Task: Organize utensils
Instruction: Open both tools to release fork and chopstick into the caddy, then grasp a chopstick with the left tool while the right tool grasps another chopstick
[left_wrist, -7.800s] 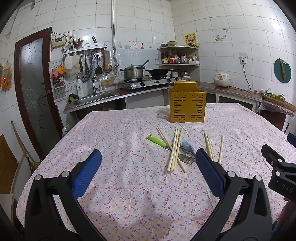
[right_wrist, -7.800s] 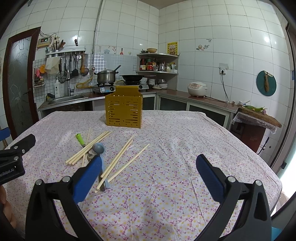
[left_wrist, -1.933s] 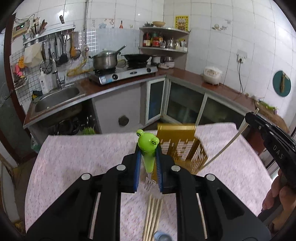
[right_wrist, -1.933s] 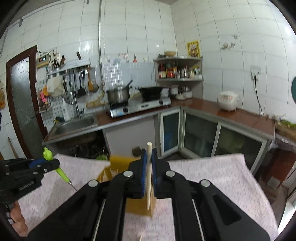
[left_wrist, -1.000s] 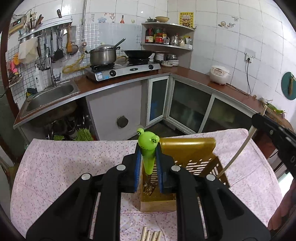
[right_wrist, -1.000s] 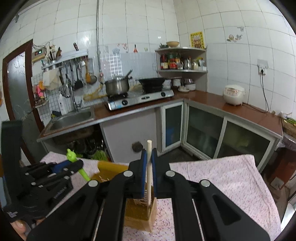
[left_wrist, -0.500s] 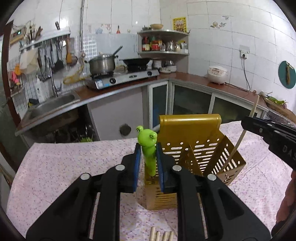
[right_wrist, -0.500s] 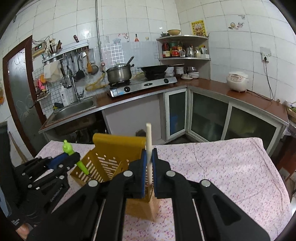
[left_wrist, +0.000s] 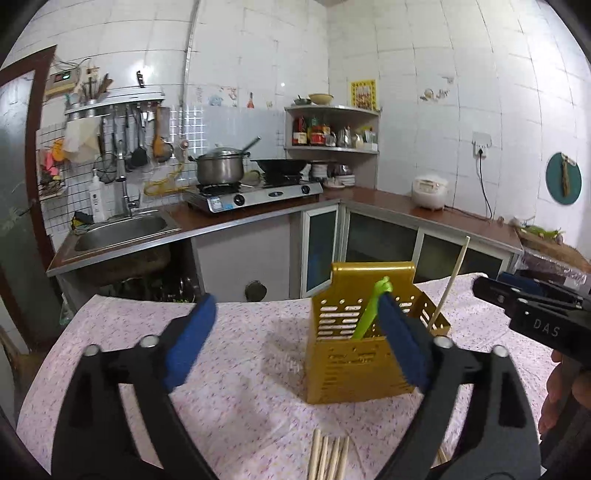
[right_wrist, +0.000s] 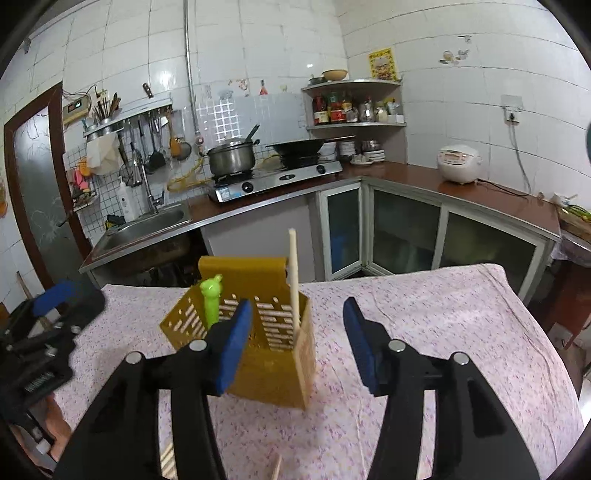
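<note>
A yellow slotted utensil holder (left_wrist: 354, 360) (right_wrist: 273, 373) stands on the floral tablecloth (left_wrist: 258, 369). A green frog-handled fork (left_wrist: 371, 310) (right_wrist: 211, 301) leans inside it, handle up. One wooden chopstick (left_wrist: 448, 284) (right_wrist: 293, 277) stands in its right part. My left gripper (left_wrist: 295, 343) is open and empty, just in front of the holder. My right gripper (right_wrist: 297, 345) is open and empty, above the holder's near right corner. Several loose chopsticks (left_wrist: 328, 458) lie on the cloth at the bottom of the left wrist view.
Beyond the table runs a kitchen counter with a sink (left_wrist: 122, 232), a gas stove with a pot (left_wrist: 219, 170) and a wok, and a rice cooker (left_wrist: 430, 192). The right gripper's body (left_wrist: 535, 314) shows at the right of the left wrist view.
Both grippers have opened. The green fork and the chopstick, held half a second ago, now stand in the holder. Both grippers have drawn back slightly.
</note>
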